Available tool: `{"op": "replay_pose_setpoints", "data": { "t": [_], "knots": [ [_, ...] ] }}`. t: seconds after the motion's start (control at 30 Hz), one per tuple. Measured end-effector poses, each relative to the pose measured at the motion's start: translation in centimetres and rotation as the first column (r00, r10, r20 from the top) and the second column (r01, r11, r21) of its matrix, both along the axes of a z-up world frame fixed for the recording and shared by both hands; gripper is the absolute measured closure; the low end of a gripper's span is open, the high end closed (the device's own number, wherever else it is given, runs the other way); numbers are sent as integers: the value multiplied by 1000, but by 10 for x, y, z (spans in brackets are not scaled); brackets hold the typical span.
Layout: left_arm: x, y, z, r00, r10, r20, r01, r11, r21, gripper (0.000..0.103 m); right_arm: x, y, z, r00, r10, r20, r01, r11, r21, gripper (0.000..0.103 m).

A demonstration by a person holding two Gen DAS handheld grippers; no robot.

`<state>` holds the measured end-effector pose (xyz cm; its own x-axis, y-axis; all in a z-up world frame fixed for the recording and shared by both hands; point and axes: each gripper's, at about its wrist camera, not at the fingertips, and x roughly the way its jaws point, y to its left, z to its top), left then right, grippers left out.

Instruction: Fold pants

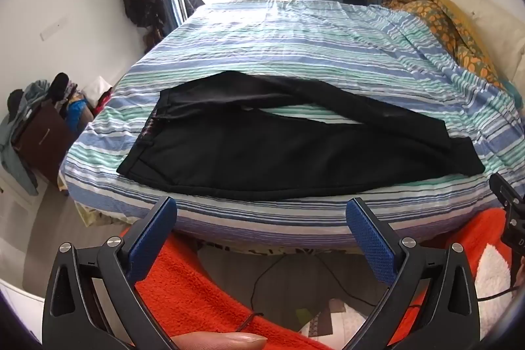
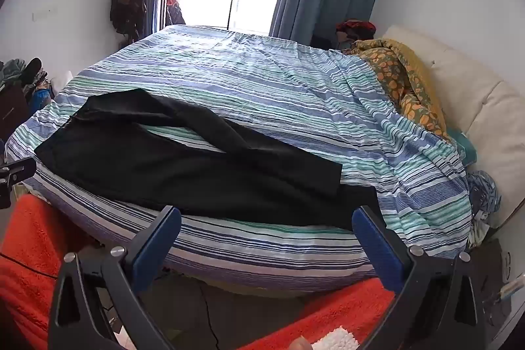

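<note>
A pair of black pants [image 1: 262, 153] lies spread across the near part of a bed with a striped sheet [image 1: 295, 31], waistband to the left and leg ends to the right. The far leg angles across to meet the near leg at the right, leaving a wedge of sheet showing between them. The left gripper [image 1: 261, 218] and the right gripper [image 2: 266, 228] hover off the near edge of the bed, each with its jaws spread wide and holding nothing, neither touching the cloth. A yellow patterned blanket [image 2: 403, 77] is bunched at the far right beside a cream pillow [image 2: 475, 100], well apart from the pants. The folding looks not yet begun: the garment is laid out but the legs are not stacked. The next move likely calls for closing on the far leg and waist edge, then drawing them over onto the near leg so the edges line up.
</note>
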<state>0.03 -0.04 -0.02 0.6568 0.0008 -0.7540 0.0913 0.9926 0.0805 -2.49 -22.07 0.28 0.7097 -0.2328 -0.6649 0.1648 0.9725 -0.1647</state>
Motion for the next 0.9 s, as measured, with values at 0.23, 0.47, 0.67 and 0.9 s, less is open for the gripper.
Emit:
{"op": "replay_pose_setpoints", "data": {
  "t": [0.23,0.47,0.67,0.9],
  "knots": [
    [4,-6,-3,1000,-6,-8,6,1000,5,0,4,-3,-3,1000,-4,-13,4,1000,16,0],
    [12,-10,-11,999,-38,-28,39,999,25,0,15,-7,-11,999,-22,-40,23,999,36,0],
    [24,-18,-16,997,-48,-54,50,998,35,0,28,-11,-13,997,-25,-67,28,999,45,0],
    [42,-24,-23,995,-58,-75,61,997,41,0,46,-11,-24,994,-24,-107,29,998,48,0]
  ]
}}
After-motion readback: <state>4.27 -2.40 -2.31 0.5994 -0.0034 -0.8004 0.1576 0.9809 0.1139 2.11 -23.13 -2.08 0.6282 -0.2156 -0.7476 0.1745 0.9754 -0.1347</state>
